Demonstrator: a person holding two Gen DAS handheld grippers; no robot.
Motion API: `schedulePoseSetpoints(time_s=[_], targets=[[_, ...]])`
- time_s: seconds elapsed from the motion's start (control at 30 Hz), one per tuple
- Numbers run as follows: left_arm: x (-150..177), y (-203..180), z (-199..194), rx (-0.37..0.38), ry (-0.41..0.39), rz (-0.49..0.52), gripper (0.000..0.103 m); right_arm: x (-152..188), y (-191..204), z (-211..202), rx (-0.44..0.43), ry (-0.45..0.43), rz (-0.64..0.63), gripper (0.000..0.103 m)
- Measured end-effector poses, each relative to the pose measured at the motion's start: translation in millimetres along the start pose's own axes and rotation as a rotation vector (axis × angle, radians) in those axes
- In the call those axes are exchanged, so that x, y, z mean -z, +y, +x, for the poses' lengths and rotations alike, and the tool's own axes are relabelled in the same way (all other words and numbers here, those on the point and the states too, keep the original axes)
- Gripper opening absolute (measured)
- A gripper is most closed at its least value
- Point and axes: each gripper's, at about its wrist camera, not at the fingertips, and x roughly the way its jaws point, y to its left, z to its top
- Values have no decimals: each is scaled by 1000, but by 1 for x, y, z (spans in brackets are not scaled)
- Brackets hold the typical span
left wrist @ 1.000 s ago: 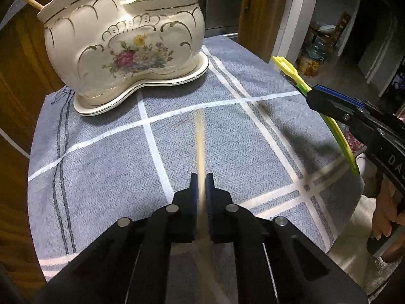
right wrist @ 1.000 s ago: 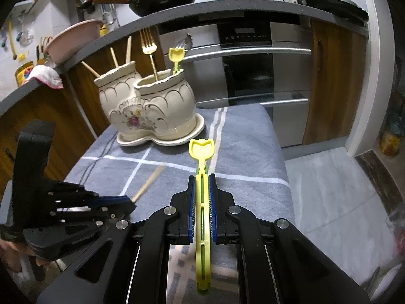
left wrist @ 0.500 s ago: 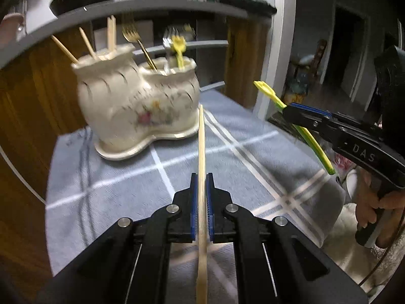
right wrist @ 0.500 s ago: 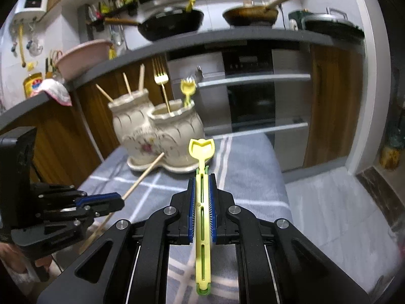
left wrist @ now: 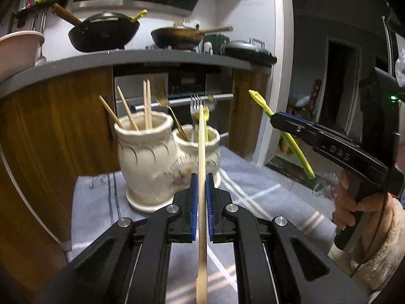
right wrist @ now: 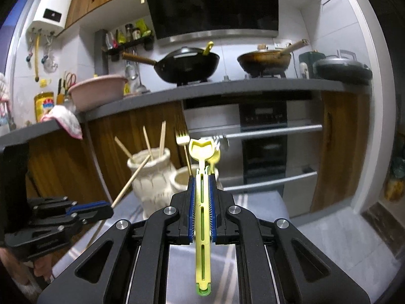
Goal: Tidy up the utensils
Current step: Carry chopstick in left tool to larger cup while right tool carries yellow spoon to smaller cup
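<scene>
My left gripper (left wrist: 201, 185) is shut on a wooden chopstick (left wrist: 202, 152) and holds it up off the cloth, pointing at the white floral double-pot holder (left wrist: 152, 162). The holder's left pot has several chopsticks (left wrist: 146, 109); its right pot has forks (left wrist: 195, 106) and a yellow utensil. My right gripper (right wrist: 201, 185) is shut on a yellow-green plastic utensil (right wrist: 202, 215), raised and level, facing the holder (right wrist: 152, 177). It shows at the right of the left wrist view (left wrist: 281, 122). The left gripper shows at lower left of the right wrist view (right wrist: 101, 209).
The holder stands on a grey checked cloth (left wrist: 253, 185) over a small table. Behind are wooden cabinets (left wrist: 50, 131), an oven (right wrist: 263, 136) and a counter with a black wok (right wrist: 187, 65), a brown pan (right wrist: 265, 60) and a pink basin (right wrist: 96, 91).
Both grippers have lifted and tilted up from the cloth. The chopstick and the yellow-green utensil rose with them toward the holder's rim height.
</scene>
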Motion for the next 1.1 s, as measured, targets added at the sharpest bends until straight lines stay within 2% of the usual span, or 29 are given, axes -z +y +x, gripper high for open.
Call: schedulePoseSetpoints(time_s=[0.17,0.4,0.5,0.83,0.97,1.1], targets=[[-9,14,6,6,-36,-16,6,-13,-1,18,2,-30,15,10],[-30,24,11,0,-131,-1,6,-31,-1,37,-20,-76,28,10],[-45,34,15,12,-186,-27,6,-39,-3,48,-53,-107,54,10],[-79,66,43,51,-290,-144,6,-44,-9,94,-157,-97,117,10],[-87,66,50,36,-330,-140,6,-43,-12,107,-182,-88,120,10],[-93,63,56,-12,-385,-118,6,-40,-14,120,-223,-78,132,10]])
